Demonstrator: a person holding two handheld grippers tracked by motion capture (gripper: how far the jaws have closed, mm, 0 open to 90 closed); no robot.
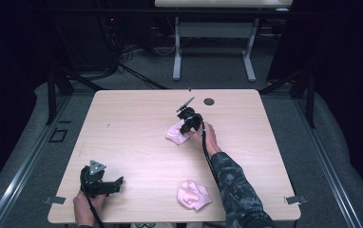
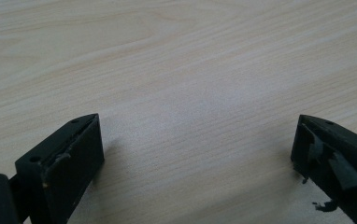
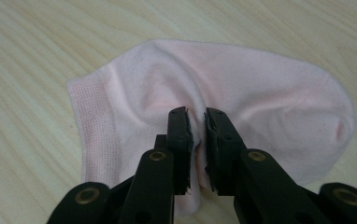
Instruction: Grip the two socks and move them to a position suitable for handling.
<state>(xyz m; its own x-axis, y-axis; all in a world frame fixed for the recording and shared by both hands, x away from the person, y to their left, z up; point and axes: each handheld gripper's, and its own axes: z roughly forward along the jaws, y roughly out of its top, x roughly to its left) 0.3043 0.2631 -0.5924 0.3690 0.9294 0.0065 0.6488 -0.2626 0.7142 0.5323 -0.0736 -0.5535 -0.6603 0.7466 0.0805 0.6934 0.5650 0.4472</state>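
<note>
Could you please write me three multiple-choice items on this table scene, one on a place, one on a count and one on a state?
1. Where does the second sock lie?
A. near the table's front edge
B. under the left gripper
C. on the floor

2. How many pink socks are on the table?
A. one
B. two
C. three

3. How is the right gripper?
A. wide open above bare wood
B. shut on a sock
C. lying unheld

Answers: 1 A, it sits by the person's sleeve at the near edge. 2 B, one far sock, one near. 3 B, its jaws pinch a fold of pink fabric.
</note>
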